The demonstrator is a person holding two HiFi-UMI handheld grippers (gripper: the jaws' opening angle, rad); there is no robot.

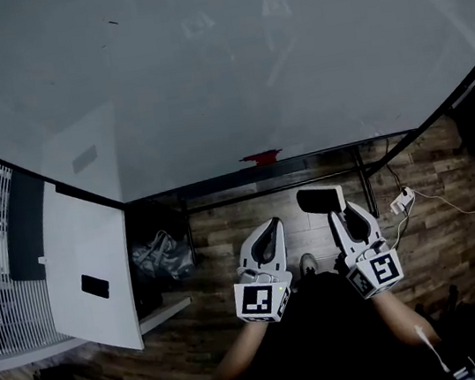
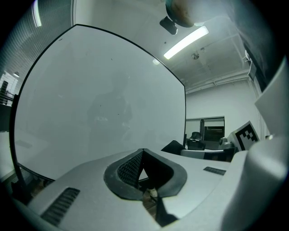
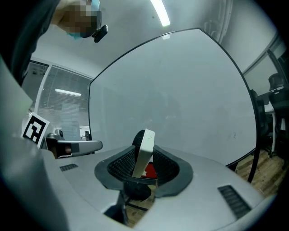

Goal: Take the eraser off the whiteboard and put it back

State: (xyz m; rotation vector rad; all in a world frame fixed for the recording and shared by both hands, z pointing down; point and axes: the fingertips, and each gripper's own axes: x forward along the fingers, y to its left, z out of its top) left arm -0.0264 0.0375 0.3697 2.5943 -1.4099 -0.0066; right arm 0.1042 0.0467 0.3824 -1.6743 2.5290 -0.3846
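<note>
Clamps eraser [image 3: 143, 151] upright between right gripper [image 1: 334, 209] jaws, part-open around its flat sides, facing whiteboard [image 1: 245, 67], clear of it. Shows left gripper [image 2: 142, 153] jaws closed, empty. Looks light, rigid-backed, felt-soft; likely best pinched mid-body.

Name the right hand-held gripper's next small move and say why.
Probably ease forward and bring the eraser flat against the whiteboard. The right hand-held gripper is clamped on the eraser, which stands tilted and seems short of the whiteboard in the head view, so putting it back looks like what is left.
</note>
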